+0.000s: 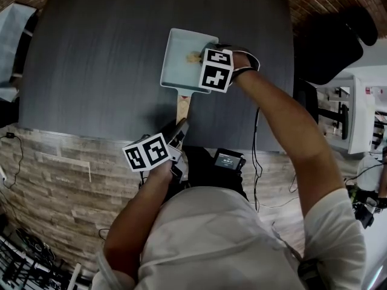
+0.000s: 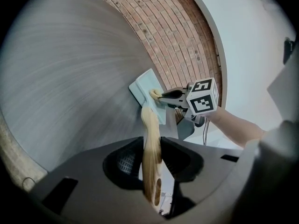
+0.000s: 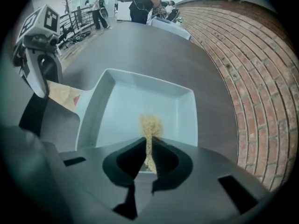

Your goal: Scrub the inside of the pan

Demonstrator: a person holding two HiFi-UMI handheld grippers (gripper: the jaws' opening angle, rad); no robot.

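Note:
A light blue square pan [image 1: 179, 58] lies on the dark grey table [image 1: 97, 53], its wooden handle [image 1: 183, 104] pointing toward me. My left gripper [image 1: 180, 128] is shut on that handle [image 2: 152, 146], which runs between its jaws in the left gripper view. My right gripper [image 1: 201, 59] points steeply down into the pan and is shut on a tan scrub pad [image 3: 150, 127]. The pad's tip rests on the pan floor [image 3: 140, 106], near the middle. The left gripper view shows the pan [image 2: 145, 88] from the handle side, with the right gripper [image 2: 162, 96] and pad [image 2: 153, 94] over it.
The table's near edge [image 1: 121, 132] runs just below the pan handle. A black chair [image 1: 338, 38] stands at the table's right. A brick floor [image 3: 252, 78] curves round the table. People [image 3: 140, 1] stand far beyond the table's end. A pale object [image 1: 12, 41] sits left of the table.

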